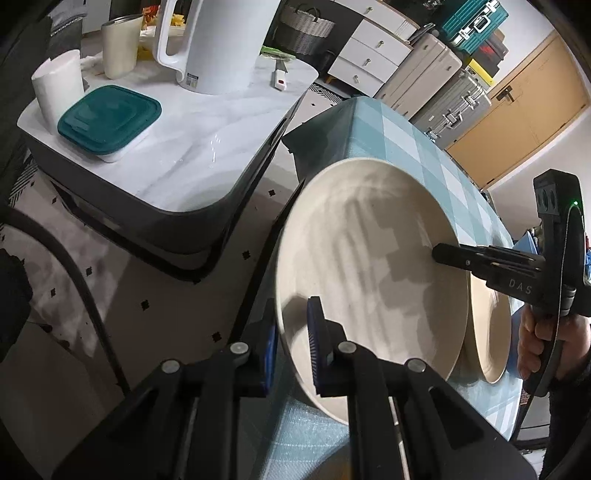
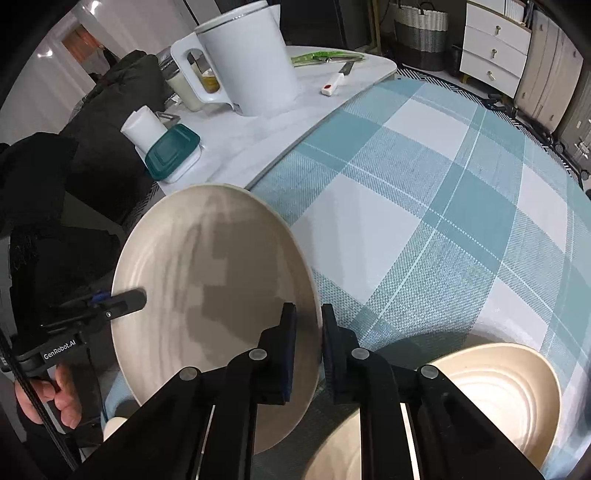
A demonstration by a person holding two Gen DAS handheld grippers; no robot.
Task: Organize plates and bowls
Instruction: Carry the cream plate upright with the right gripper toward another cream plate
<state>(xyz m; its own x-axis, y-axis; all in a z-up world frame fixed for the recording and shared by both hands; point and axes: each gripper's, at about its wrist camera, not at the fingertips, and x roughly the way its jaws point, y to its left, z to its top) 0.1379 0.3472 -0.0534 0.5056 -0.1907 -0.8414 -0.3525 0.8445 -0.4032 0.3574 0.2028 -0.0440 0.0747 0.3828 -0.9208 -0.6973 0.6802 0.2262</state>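
Observation:
A large cream plate (image 1: 369,280) is held above the teal checked tablecloth (image 1: 413,147) by both grippers. My left gripper (image 1: 291,343) is shut on its near rim; it also shows in the right wrist view (image 2: 125,301). My right gripper (image 2: 308,347) is shut on the opposite rim of the plate (image 2: 214,295); it also shows in the left wrist view (image 1: 439,253). A second cream plate (image 1: 491,332) lies on the cloth behind it. A ridged cream bowl (image 2: 506,391) sits at the lower right of the right wrist view.
A white side table (image 1: 207,147) stands beside the cloth with a white kettle (image 1: 218,40), a teal-lidded container (image 1: 107,118), a paper roll (image 1: 59,85) and a cup (image 1: 120,44). Suitcases (image 1: 443,96), drawers (image 1: 373,48) and a basket (image 1: 304,29) stand behind.

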